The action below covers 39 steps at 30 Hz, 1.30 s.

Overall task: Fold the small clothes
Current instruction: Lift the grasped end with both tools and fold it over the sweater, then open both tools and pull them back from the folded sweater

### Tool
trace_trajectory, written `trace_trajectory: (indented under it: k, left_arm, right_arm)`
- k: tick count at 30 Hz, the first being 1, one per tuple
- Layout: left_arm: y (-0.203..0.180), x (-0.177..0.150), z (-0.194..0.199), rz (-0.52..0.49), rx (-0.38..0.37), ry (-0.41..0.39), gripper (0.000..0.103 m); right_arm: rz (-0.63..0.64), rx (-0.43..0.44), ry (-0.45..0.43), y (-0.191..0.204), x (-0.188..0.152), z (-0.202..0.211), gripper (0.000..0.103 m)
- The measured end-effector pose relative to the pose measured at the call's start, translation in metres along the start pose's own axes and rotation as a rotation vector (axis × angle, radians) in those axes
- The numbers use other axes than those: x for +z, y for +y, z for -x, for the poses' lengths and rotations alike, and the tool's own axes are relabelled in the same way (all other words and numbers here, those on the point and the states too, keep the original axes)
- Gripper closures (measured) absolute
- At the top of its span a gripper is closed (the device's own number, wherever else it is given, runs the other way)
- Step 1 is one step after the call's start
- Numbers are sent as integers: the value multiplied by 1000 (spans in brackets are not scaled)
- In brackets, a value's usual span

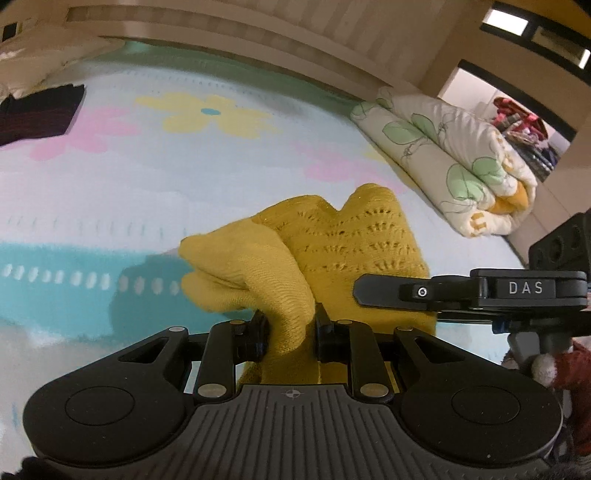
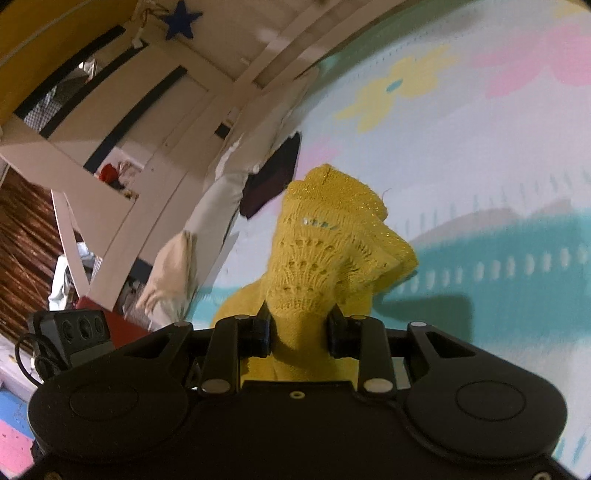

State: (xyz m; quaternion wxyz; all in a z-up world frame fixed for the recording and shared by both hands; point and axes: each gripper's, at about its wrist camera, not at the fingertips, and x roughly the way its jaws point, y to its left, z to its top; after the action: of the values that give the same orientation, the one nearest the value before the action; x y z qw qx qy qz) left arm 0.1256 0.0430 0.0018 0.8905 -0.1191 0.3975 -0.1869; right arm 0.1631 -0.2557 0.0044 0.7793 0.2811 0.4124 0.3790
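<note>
Pastel flowers and a teal band pattern the bedspread (image 1: 155, 177) beneath a yellow knit (image 1: 332, 240), bunched and lifted off it. Left gripper (image 1: 288, 332) and right gripper (image 2: 300, 332) each clench a fold of it. A rolled quilt (image 1: 454, 162) lies far right, a dark garment (image 1: 37, 114) far left.

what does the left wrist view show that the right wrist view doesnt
Only the left wrist view shows the rolled floral quilt at the far right of the bed and the right claw seen side-on.

Only the right wrist view shows the blue star on the white furniture.

Both show the yellow knit garment pinched between the viewing claw's pads, the flowered bed cover, and a dark folded cloth lying on it.
</note>
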Motion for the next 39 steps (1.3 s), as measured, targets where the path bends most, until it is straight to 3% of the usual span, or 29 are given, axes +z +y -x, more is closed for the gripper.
trace_trajectory:
  k: [3, 6, 7, 9, 11, 12, 13, 14, 15, 16, 18, 19, 21, 23, 26, 28, 35, 39]
  left_arm:
    - [2, -3, 5, -21, 3, -18, 81]
    - [17, -6, -3, 30, 52, 11, 79]
    - [24, -10, -10, 51, 113, 48, 77]
    - [41, -19, -30, 78, 243, 144, 77]
    - [54, -25, -34, 131, 251, 148, 78]
    - [56, -25, -31, 137, 234, 128, 77]
    - [55, -23, -27, 122, 229, 110, 77]
    - [53, -21, -23, 102, 237, 86, 77]
    - [50, -18, -20, 87, 246, 56, 76]
    - [47, -14, -18, 72, 242, 26, 70]
    - [38, -4, -24, 24, 243, 6, 57]
    - [35, 2, -31, 4, 250, 6, 56]
    - [28, 11, -47, -25, 265, 5, 56]
    - [29, 17, -64, -35, 283, -1, 56]
    - [41, 20, -95, -54, 320, 67, 55]
    - [48, 20, -109, -63, 346, 75, 42]
    - [53, 26, -102, -23, 342, 77, 41]
    - [41, 24, -82, -52, 348, 30, 21]
  right_arm:
    - [0, 15, -3, -3, -3, 4, 64]
    - [20, -14, -21, -8, -2, 10, 64]
    - [31, -62, -32, -11, -1, 11, 64]
    - [57, -276, -34, -26, 4, 9, 57]
    - [106, -510, -21, -39, 6, 2, 55]
    - [113, -542, -18, -43, 6, 1, 55]
    - [102, -529, -18, -46, 6, 2, 53]
    - [91, -501, -28, -46, 7, 5, 43]
    - [94, -485, -37, -44, 7, 7, 27]
    - [108, -478, -42, -41, 7, 8, 21]
    - [154, -477, -50, -33, 7, 7, 18]
    - [172, -478, -53, -30, 7, 5, 16]
    - [205, -501, -47, -27, 6, -5, 2]
    - [219, -523, -42, -25, 7, -12, 2]
    - [207, -501, -41, -27, 4, -10, 2]
    - [208, -503, -35, -29, 3, -10, 1]
    - [191, -527, -5, -39, 1, -16, 1]
    - [217, -531, -25, -32, 0, -12, 1]
